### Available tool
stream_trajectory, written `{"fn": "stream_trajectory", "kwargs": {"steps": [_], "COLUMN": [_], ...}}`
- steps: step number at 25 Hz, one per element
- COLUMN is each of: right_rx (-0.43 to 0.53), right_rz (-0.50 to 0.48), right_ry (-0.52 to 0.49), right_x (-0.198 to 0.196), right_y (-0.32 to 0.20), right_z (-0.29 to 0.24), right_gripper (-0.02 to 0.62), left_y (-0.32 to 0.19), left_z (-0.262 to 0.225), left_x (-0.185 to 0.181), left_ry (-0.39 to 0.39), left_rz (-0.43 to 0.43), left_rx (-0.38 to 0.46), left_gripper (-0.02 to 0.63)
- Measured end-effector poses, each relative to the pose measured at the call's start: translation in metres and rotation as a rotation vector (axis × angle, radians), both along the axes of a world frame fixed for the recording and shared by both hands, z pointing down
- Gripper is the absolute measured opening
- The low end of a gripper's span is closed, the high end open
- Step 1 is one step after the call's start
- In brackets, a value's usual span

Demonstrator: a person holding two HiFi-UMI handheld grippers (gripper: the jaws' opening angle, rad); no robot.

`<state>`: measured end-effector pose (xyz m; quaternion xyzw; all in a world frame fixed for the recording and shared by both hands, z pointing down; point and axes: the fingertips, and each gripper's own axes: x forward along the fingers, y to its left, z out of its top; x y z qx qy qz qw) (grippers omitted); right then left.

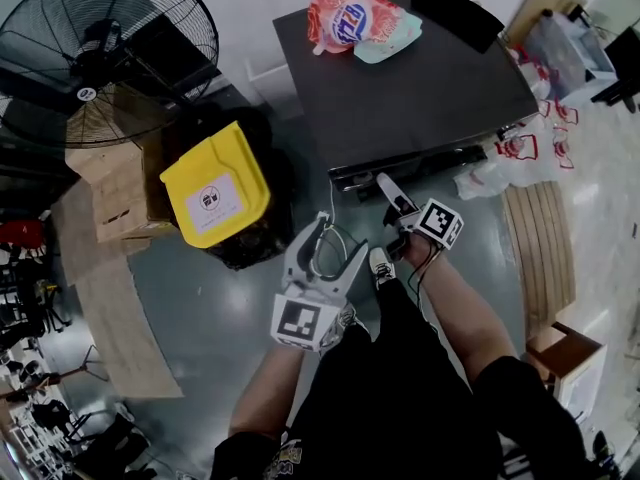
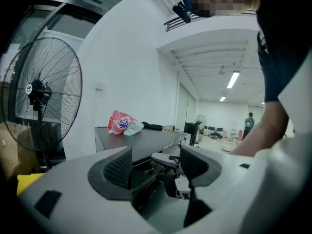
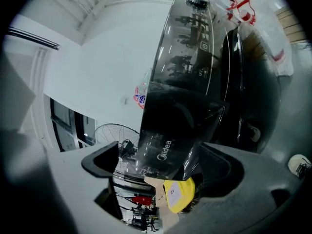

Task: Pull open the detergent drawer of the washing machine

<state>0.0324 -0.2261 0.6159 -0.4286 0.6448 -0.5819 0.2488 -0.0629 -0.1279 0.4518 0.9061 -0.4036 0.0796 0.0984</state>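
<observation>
The dark washing machine (image 1: 410, 88) stands ahead of me, its front strip (image 1: 410, 163) facing me. My right gripper (image 1: 392, 196) is at the left end of that strip, by the detergent drawer (image 1: 350, 176). In the right gripper view the drawer's glossy front with the brand lettering (image 3: 168, 145) lies between the wide-apart jaws of the right gripper (image 3: 161, 162), and the pads do not press on it. How far the drawer stands out I cannot tell. My left gripper (image 1: 322, 253) hangs lower and nearer to me, open and empty (image 2: 156, 167).
A pink detergent bag (image 1: 350, 18) and a black item (image 1: 455, 13) lie on the machine's top. A yellow-lidded bin (image 1: 215, 183) stands left of the machine, with a big floor fan (image 1: 110, 48) and cardboard boxes (image 1: 115, 183) behind. A wooden pallet (image 1: 540, 243) lies at the right.
</observation>
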Motion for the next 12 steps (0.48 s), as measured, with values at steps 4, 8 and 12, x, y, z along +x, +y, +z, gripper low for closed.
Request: {"fn": "stream_trajectory", "kwargs": {"steps": [4, 8, 12], "right_rx": [-0.032, -0.043, -0.036], "right_rz": [0.015, 0.018, 0.007], "right_ry": [-0.012, -0.029, -0.038], "right_x": [0.001, 0.0, -0.003], "right_y": [-0.009, -0.016, -0.024], "right_z": [0.008, 0.014, 0.017], "right_gripper": [0.523, 0.523, 0.515], "left_y": [-0.005, -0.01, -0.011], "left_z": [0.004, 0.006, 0.008], "left_x": [0.004, 0.005, 0.007], "left_ry": [0.011, 0.012, 0.009], "left_rz": [-0.006, -0.012, -0.012], "left_rx": [-0.031, -0.033, -0.044], "left_gripper": [0.281, 0.281, 0.281]}}
